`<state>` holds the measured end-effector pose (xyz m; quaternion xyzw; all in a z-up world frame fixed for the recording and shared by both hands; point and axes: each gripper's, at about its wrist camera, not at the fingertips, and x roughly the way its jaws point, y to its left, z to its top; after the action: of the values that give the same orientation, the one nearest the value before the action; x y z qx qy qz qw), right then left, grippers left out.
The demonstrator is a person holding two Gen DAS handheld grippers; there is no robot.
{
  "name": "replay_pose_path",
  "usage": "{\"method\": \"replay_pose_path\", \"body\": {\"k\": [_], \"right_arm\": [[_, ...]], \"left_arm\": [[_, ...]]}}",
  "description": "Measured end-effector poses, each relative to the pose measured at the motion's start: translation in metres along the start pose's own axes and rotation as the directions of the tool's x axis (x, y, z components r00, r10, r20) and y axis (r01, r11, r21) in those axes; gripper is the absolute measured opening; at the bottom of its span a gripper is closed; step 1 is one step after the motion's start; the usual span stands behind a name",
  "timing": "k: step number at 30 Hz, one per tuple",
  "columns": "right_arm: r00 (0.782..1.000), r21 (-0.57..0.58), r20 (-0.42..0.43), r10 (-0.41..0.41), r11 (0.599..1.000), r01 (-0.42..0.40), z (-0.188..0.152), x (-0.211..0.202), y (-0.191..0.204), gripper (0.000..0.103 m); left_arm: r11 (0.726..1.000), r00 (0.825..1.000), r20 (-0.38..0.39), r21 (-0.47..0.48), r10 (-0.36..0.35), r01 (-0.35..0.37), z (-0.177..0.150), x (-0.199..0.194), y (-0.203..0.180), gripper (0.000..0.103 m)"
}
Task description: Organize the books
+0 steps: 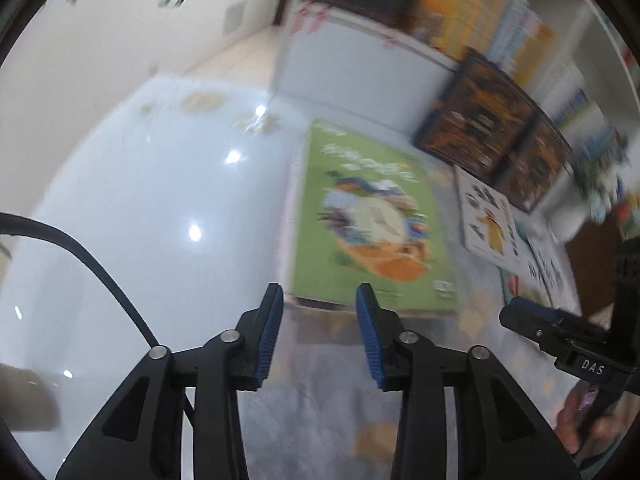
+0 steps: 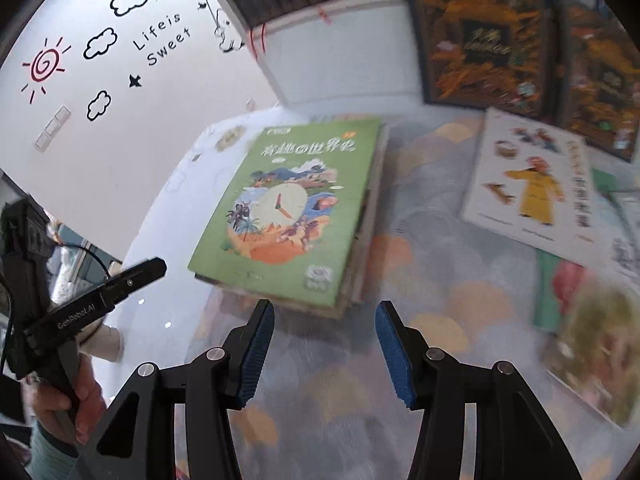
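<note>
A green book (image 2: 288, 208) with a clock on its cover lies on top of a short stack on the patterned cloth (image 2: 420, 280). My right gripper (image 2: 325, 308) hangs open just short of the stack's near edge, nothing between its blue pads. In the left wrist view the same green book (image 1: 372, 216) lies ahead and slightly right of my left gripper (image 1: 319, 292), which is open and empty too. A white book (image 2: 528, 184) showing a figure in a yellow coat lies flat to the right. Two dark orange books (image 2: 476, 36) lean against a white shelf at the back.
The glossy white table (image 1: 160, 200) spreads left of the stack. More picture books (image 2: 592, 344) overlap at the right edge. The shelf (image 1: 360, 60) behind holds a row of upright books. A hand (image 2: 80, 392) holds the left gripper (image 2: 156, 266) at the lower left.
</note>
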<state>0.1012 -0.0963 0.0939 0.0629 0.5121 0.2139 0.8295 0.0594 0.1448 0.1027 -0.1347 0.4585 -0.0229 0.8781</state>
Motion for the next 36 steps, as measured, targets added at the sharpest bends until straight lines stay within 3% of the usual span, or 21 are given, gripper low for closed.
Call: {"method": "replay_pose_path", "body": {"k": [4,6,7,11,18,25,30,33,36], "right_arm": [[0.994,0.033,0.096,-0.055,0.998,0.052,-0.018,-0.059,-0.013,0.064],[0.978,0.062,0.173,-0.117,0.992,0.108,-0.028,-0.1,-0.027,0.08],[0.97,0.073,0.202,-0.138,0.989,0.125,-0.031,-0.112,-0.031,0.081],[0.929,0.166,0.307,-0.209,0.972,0.164,-0.052,-0.175,-0.063,0.081],[0.896,0.243,0.393,-0.206,0.963,0.115,-0.072,-0.249,-0.099,0.089],[0.879,0.23,0.423,-0.219,0.965,0.13,-0.088,-0.282,-0.108,0.089],[0.897,0.214,0.397,-0.196,0.97,0.117,-0.092,-0.278,-0.111,0.089],[0.901,0.187,0.384,-0.201,0.973,0.137,-0.094,-0.274,-0.107,0.089],[0.901,0.156,0.377,-0.216,0.973,0.168,-0.096,-0.271,-0.101,0.089]], "left_arm": [[0.995,0.993,0.109,0.083,0.041,-0.05,-0.002,-0.035,-0.048,0.071],[0.993,0.986,0.158,0.098,0.049,-0.065,0.0,-0.05,-0.071,0.073],[0.992,0.984,0.168,0.099,0.055,-0.073,0.001,-0.056,-0.08,0.073],[0.985,0.98,0.19,0.149,0.059,-0.089,0.002,-0.083,-0.132,0.076],[0.98,0.977,0.212,0.194,-0.004,-0.038,-0.021,-0.112,-0.195,0.087],[0.97,0.985,0.169,0.232,0.036,-0.075,-0.049,-0.108,-0.224,0.088],[0.976,0.986,0.139,0.18,0.096,-0.121,-0.061,-0.101,-0.22,0.088],[0.972,0.978,0.128,0.147,0.163,-0.181,-0.066,-0.096,-0.214,0.088],[0.976,0.976,0.126,0.111,0.175,-0.189,-0.071,-0.098,-0.208,0.088]]}}
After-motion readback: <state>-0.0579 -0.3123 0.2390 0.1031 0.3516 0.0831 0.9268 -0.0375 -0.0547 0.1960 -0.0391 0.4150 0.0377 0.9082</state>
